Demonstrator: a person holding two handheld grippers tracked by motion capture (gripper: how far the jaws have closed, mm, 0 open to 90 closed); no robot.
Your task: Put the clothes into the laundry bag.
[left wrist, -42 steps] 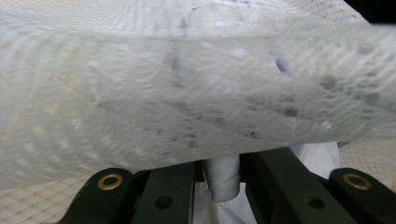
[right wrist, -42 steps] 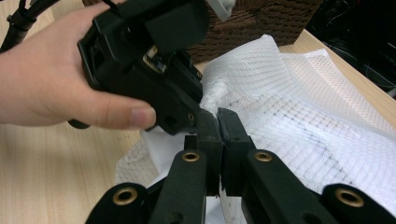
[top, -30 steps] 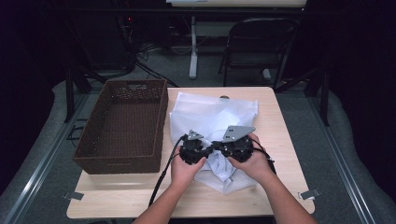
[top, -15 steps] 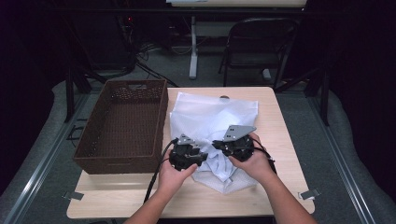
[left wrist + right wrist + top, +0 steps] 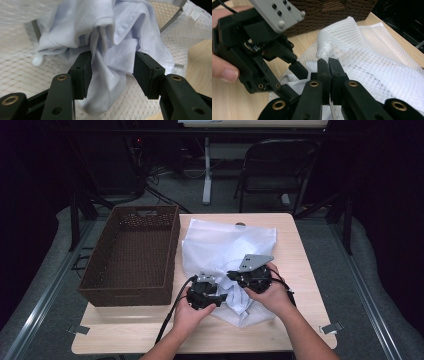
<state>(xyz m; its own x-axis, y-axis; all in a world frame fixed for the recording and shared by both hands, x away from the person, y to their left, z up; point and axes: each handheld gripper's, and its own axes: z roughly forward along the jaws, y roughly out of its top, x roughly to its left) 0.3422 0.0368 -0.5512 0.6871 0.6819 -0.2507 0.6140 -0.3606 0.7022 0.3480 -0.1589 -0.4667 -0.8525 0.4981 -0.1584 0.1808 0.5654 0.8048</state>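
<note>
A white mesh bag (image 5: 227, 240) lies spread on the wooden table (image 5: 302, 265), with a crumpled pale shirt (image 5: 120, 37) at its near end. My left gripper (image 5: 112, 70) has just been opening. Its jaws stand apart on either side of a fold of the shirt, the left pad brushing the cloth and the right pad off it. In the high view the left gripper (image 5: 220, 296) points right, toward my right gripper (image 5: 231, 275). The right gripper (image 5: 328, 63) is shut, pinching a thin edge of the mesh bag (image 5: 372, 60), with the left gripper (image 5: 294, 80) close beside it.
A brown wicker basket (image 5: 145, 210) stands on the table's left side, right against the bag. A folding chair (image 5: 277, 165) and a stand's legs are on the floor beyond the far edge. Bare wood shows along the near edge and at the right.
My left gripper has drawn back a little toward the near edge and its jaws have spread apart, loosening from the shirt. The right gripper has stayed put, still shut.
</note>
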